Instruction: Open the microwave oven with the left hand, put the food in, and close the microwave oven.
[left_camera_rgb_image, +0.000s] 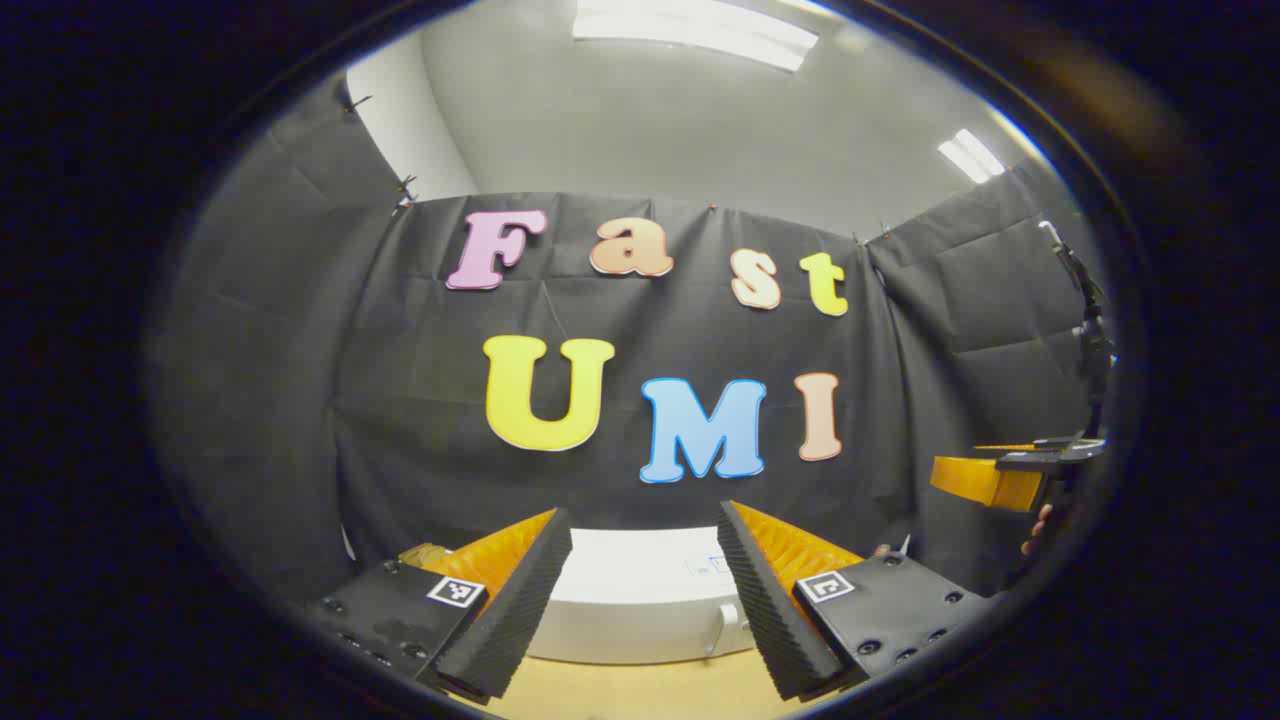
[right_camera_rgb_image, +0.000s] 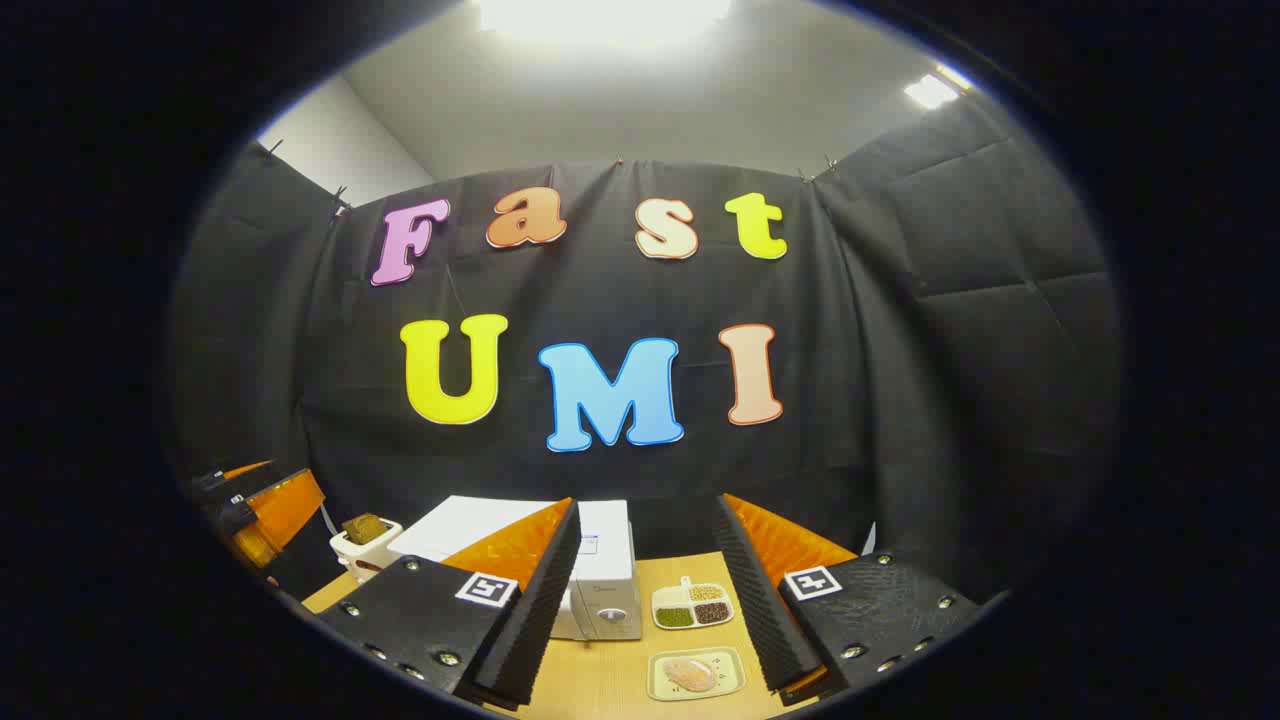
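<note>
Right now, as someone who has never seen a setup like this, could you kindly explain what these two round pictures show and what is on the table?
These come from two hand-held grippers, each a two-finger tool a person carries, with a fisheye camera looking forward along its fingers.

In the left gripper view, the left gripper shows at the bottom, fingers apart and holding nothing. Beyond them is the white microwave oven on the wooden table. At the right edge, the other gripper appears farther off.

In the right gripper view, the right gripper is likewise open and empty. Between its fingers you see the microwave, its door apparently shut, and beside it a divided dish of small portions, with a food tray nearer the camera. To the left stands a small toaster with bread in it.

Nothing is held yet.
</note>
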